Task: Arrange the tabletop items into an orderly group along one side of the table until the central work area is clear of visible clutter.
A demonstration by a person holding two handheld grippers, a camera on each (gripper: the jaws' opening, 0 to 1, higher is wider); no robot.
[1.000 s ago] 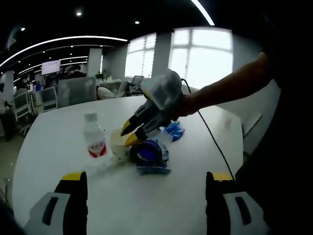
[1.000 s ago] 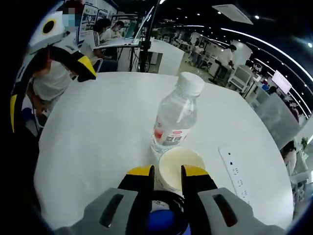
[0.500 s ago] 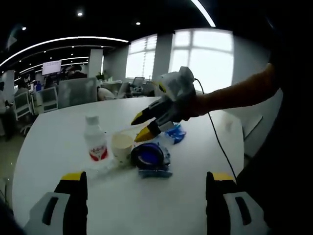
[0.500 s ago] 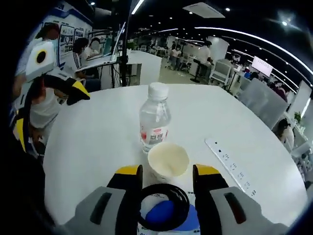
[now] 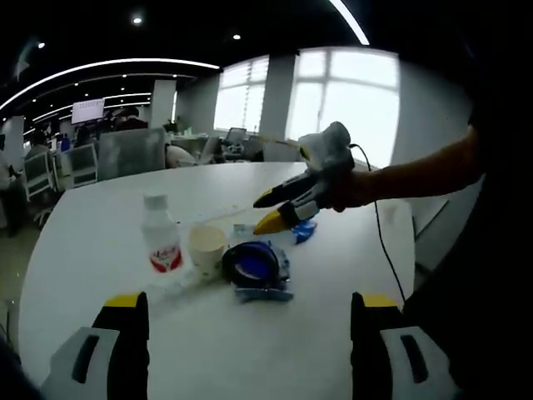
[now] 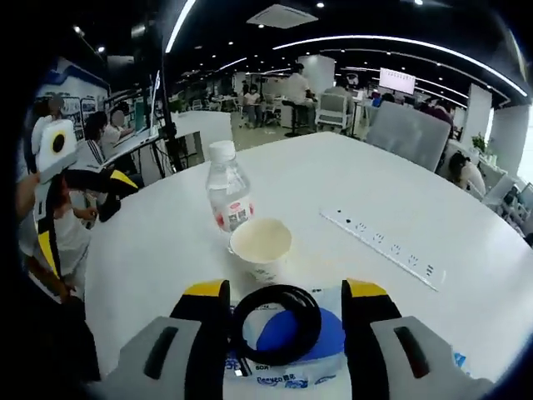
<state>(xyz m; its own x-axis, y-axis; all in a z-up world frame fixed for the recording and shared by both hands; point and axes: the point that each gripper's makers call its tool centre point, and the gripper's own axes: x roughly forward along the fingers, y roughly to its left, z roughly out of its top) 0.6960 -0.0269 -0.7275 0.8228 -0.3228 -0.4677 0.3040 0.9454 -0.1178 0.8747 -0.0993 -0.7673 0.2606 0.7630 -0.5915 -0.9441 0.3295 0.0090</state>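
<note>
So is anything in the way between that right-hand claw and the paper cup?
Yes. In the right gripper view, a black ring lying on a blue-and-white packet sits between the open right gripper and the paper cup. The bottle stands behind the cup.

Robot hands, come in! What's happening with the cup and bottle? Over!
Right gripper open, holding nothing. Left gripper open, hanging back. Paper cup beside water bottle, black ring on blue packet. Nothing blocking.
</note>
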